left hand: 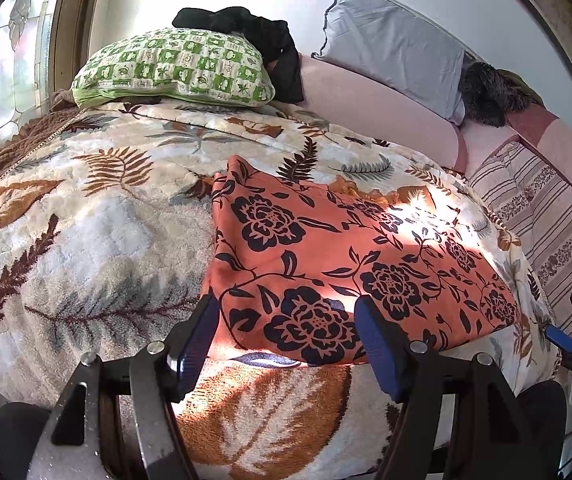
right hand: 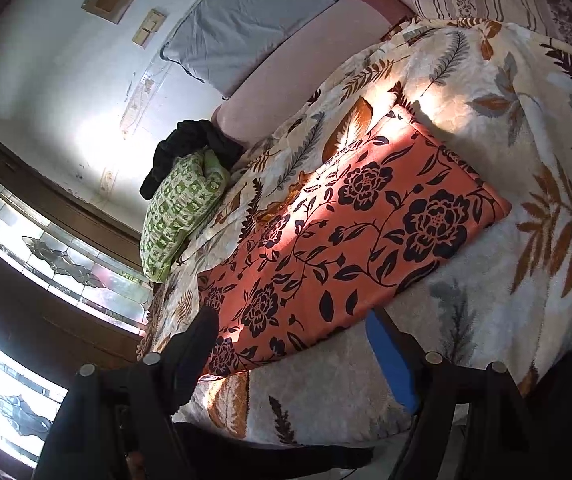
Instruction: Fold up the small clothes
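Now, from the left, the left gripper hangs with fingers spread and empty over the near left corner of the orange floral garment, flat on the leaf-print blanket. Its long axis runs toward two o'clock. Farther right, the right gripper, likewise released, brackets the near edge.

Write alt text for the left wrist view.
An orange cloth with black flowers lies flat on a leaf-patterned blanket, just beyond the open left gripper, which holds nothing. Behind it sit a green checked pillow and a grey pillow; the right gripper shows at the right edge.
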